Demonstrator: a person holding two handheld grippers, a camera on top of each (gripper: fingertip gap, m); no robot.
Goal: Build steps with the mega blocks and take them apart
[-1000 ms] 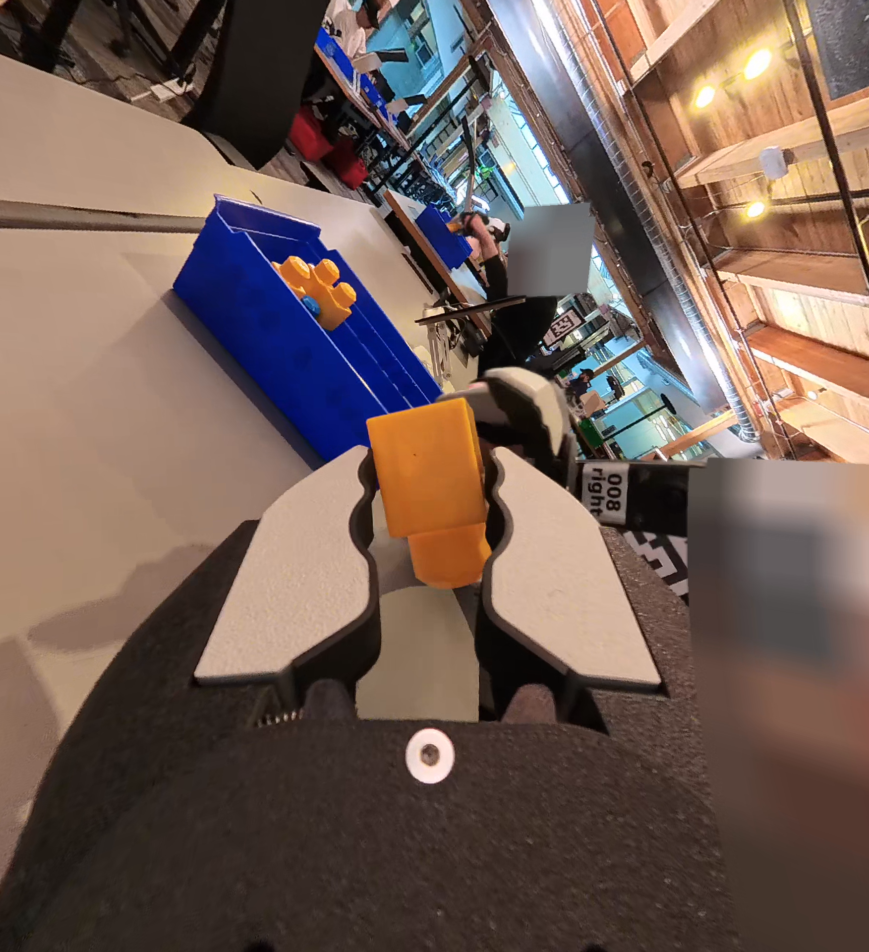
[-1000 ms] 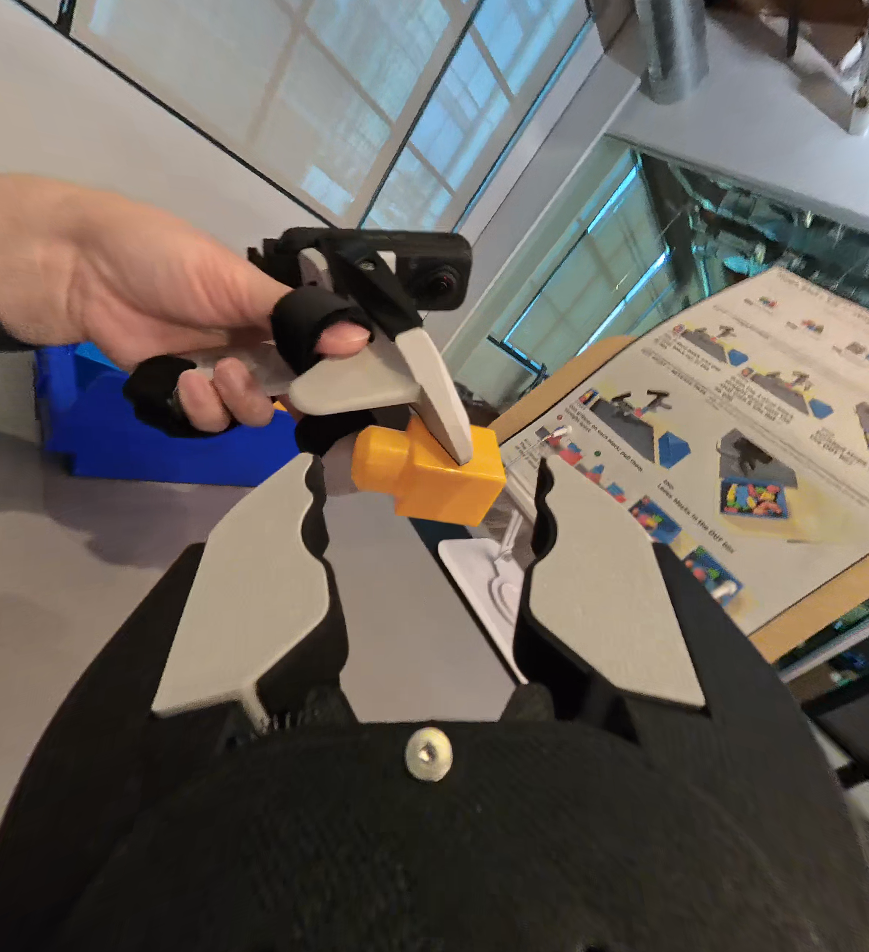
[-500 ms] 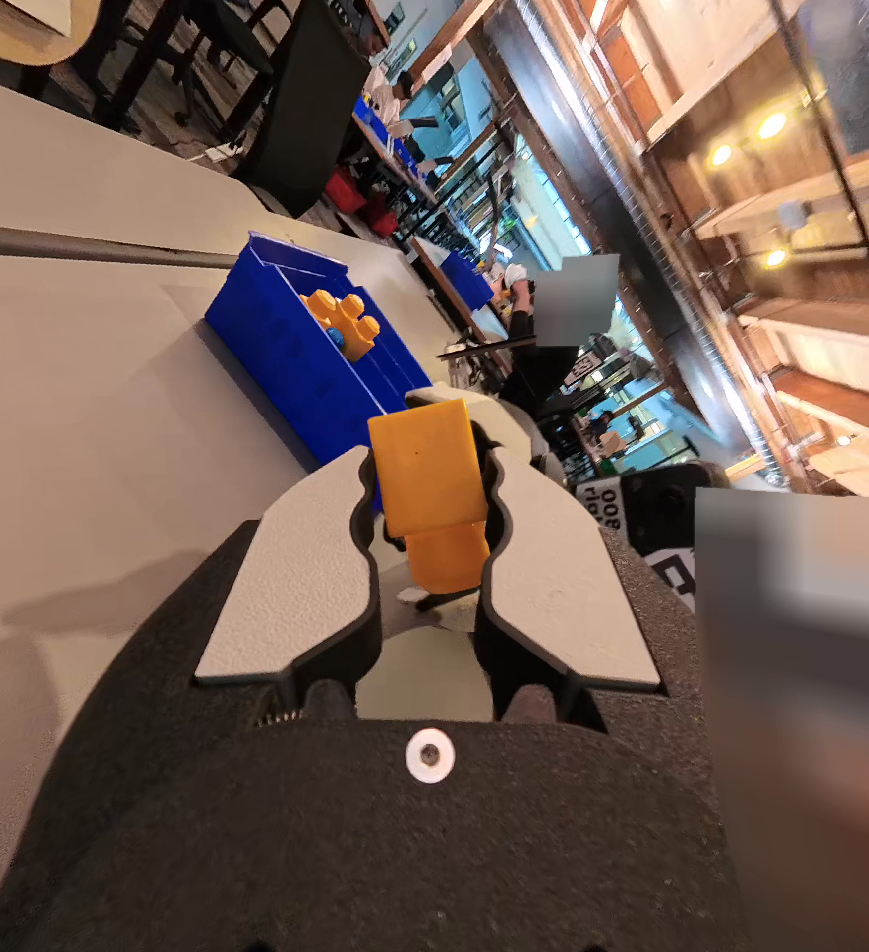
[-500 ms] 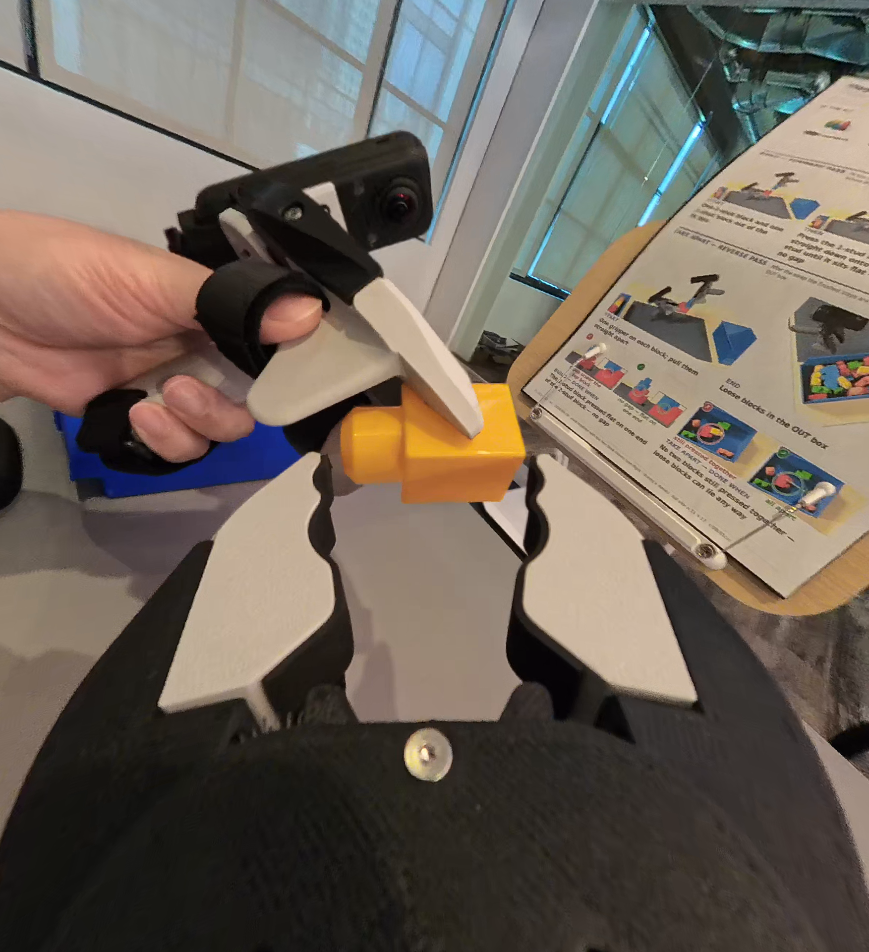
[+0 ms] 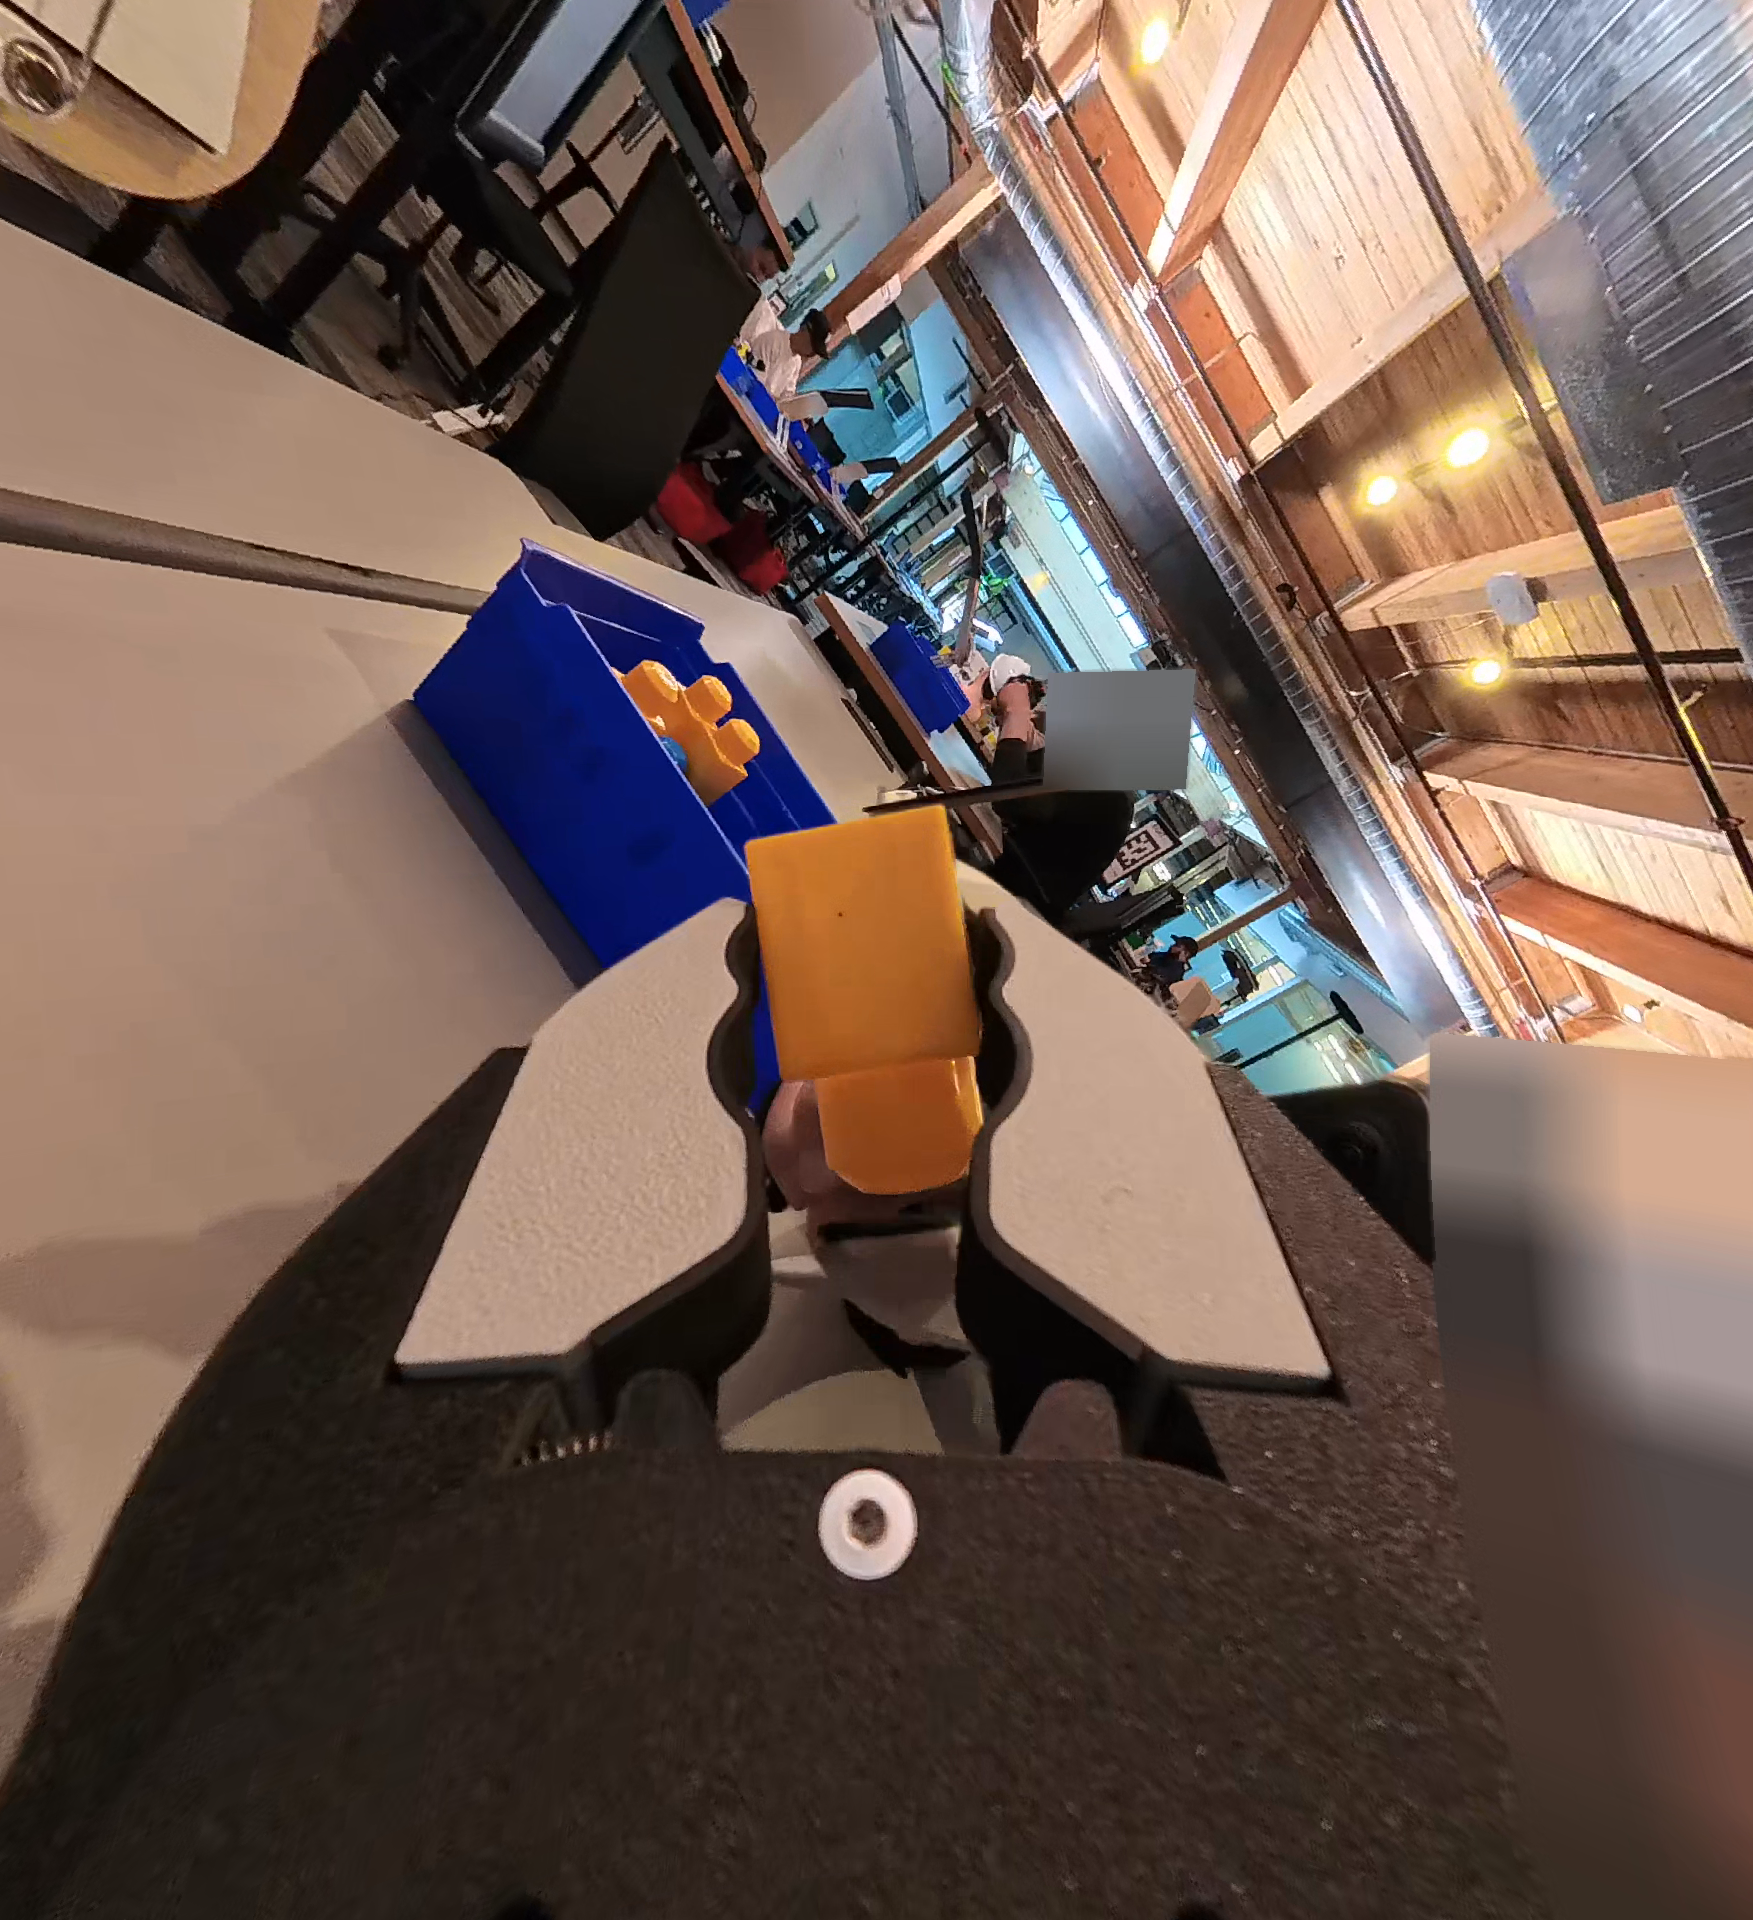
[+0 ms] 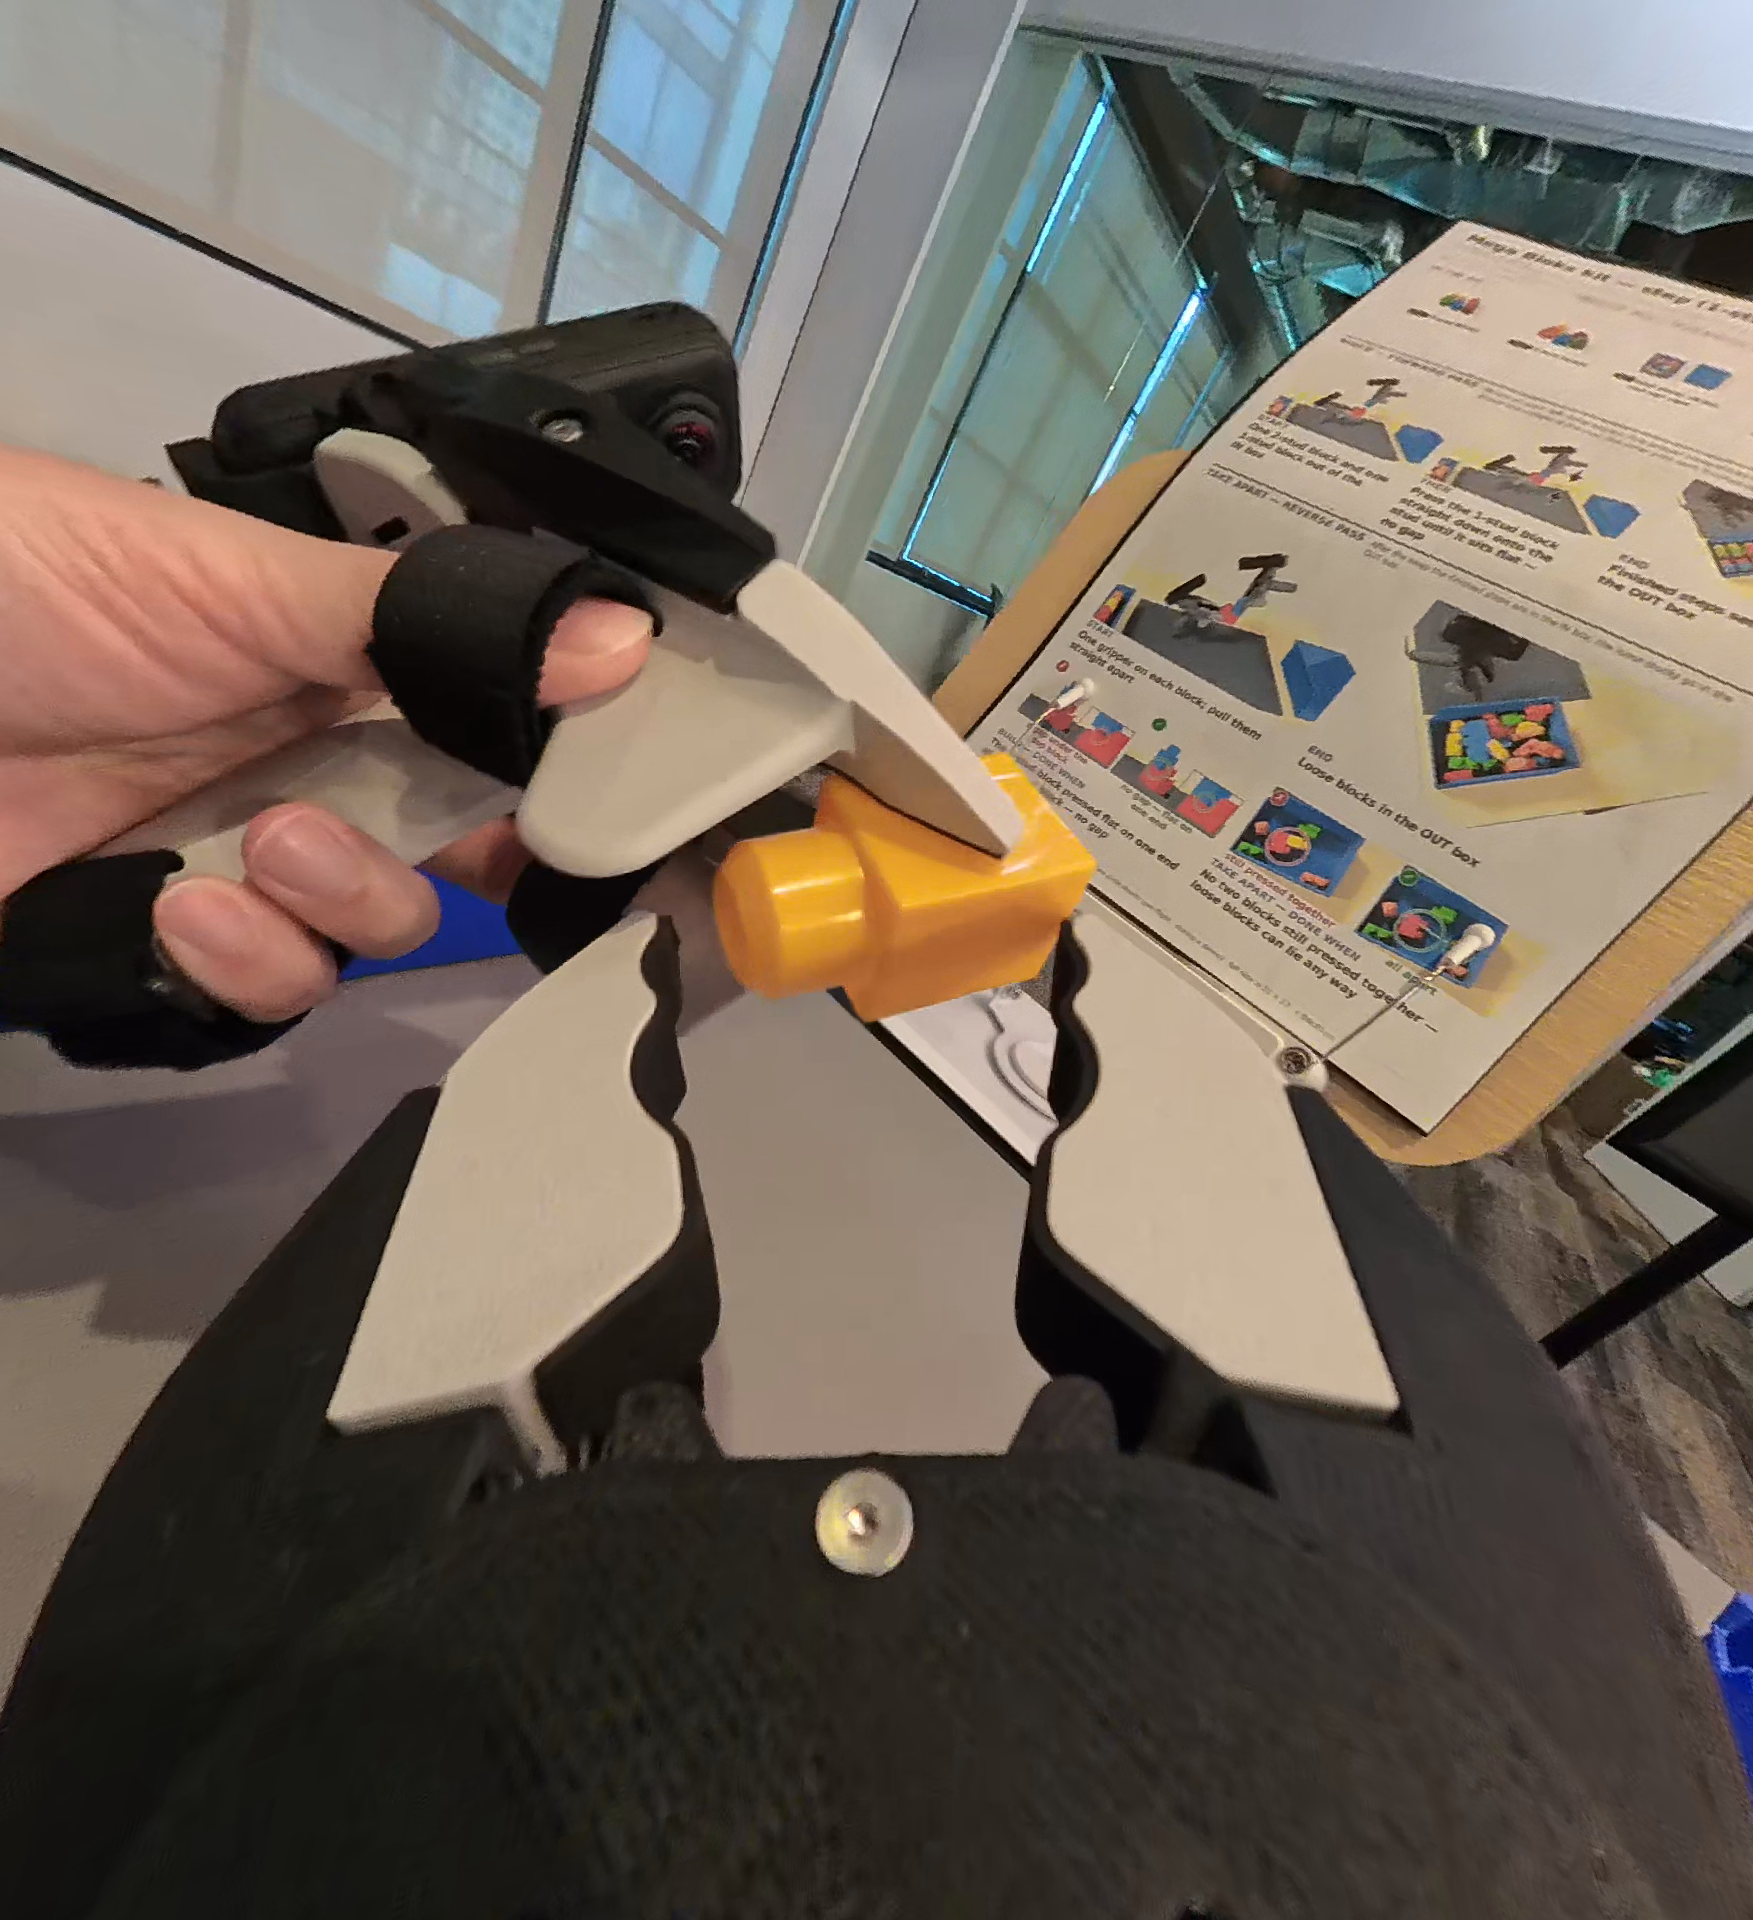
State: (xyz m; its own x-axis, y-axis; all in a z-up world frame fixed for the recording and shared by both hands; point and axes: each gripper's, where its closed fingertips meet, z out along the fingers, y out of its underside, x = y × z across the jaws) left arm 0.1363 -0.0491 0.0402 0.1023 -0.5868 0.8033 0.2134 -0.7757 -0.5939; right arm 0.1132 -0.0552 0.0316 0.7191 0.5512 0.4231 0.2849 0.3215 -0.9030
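A: Where was the orange one-stud block point(image 5: 859, 987)?

B: Clamped in the left claw point(image 5: 859, 1023), held above the grey surface point(image 5: 176, 935), stud pointing back toward the camera.

A: And the right claw point(image 6: 867, 971)?

B: Released, its fingers flanking the block; contact could not be confirmed.

A: Surroundings?

B: A blue bin point(image 5: 581, 790) holding a larger orange block point(image 5: 700, 727) stood behind; an instruction sheet point(image 6: 1474, 665) leaned nearby.

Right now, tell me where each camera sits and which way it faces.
Left wrist view: on the left tongs, looking across the table at the blue bin; its fingers clamp the orange one-stud block.
Right wrist view: on the open right tongs, facing the person's left hand and the instruction sheet.
Shared: the orange block.
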